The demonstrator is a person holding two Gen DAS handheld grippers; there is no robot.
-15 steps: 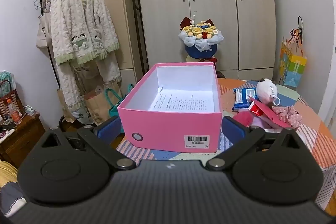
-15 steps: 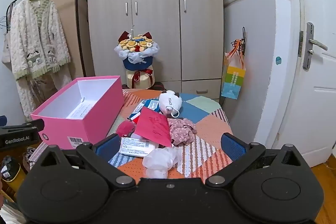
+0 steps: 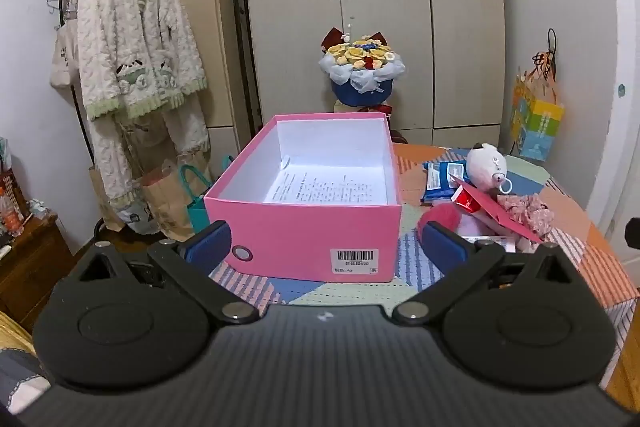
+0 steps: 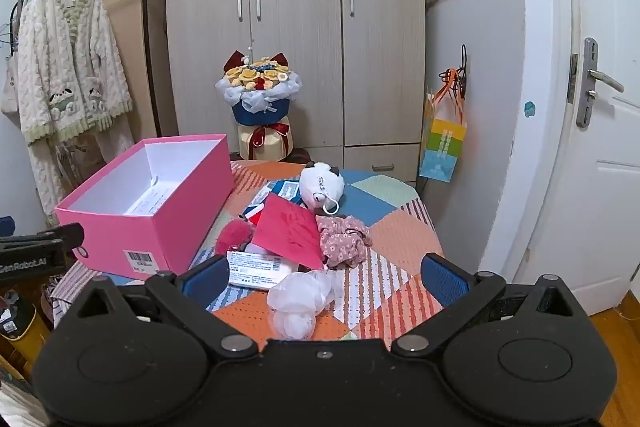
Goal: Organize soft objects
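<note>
**A:** How far along was the tidying at that point?

**B:** By my reading, barely begun. The open pink cardboard box (image 3: pixel 304 227) sat straight ahead of the left gripper (image 3: pixel 326 243), its near wall between the two blue pads but beyond them, untouched. Inside lay only a printed sheet of paper (image 3: pixel 324 185) on the white floor of the box; no soft thing was in it.

**A:** And the soft things themselves?

**B:** All out on the patchwork-covered desk (image 4: pixel 400 227), ahead of the right gripper (image 4: pixel 326 277). A crumpled white mesh wrap (image 4: pixel 300 301) lay nearest, just beyond and between its jaws. Farther on were a pink floral fabric scrunchie (image 4: pixel 344 241), a fuzzy magenta pompom (image 4: pixel 234 233) toward the left jaw's side, and a white plush animal with a ring (image 4: pixel 320 185) farthest out. A flat red envelope (image 4: pixel 290 231) and a labelled white packet (image 4: pixel 260 269) were mixed in among them.

**A:** Were either jaws holding anything?

**B:** No. Both pairs stood spread wide and empty, each tilted a little downward toward the desk.

**A:** So what was left?

**B:** Seemingly everything: each soft piece had yet to be picked up and, I'd guess, dropped into the box.
</note>
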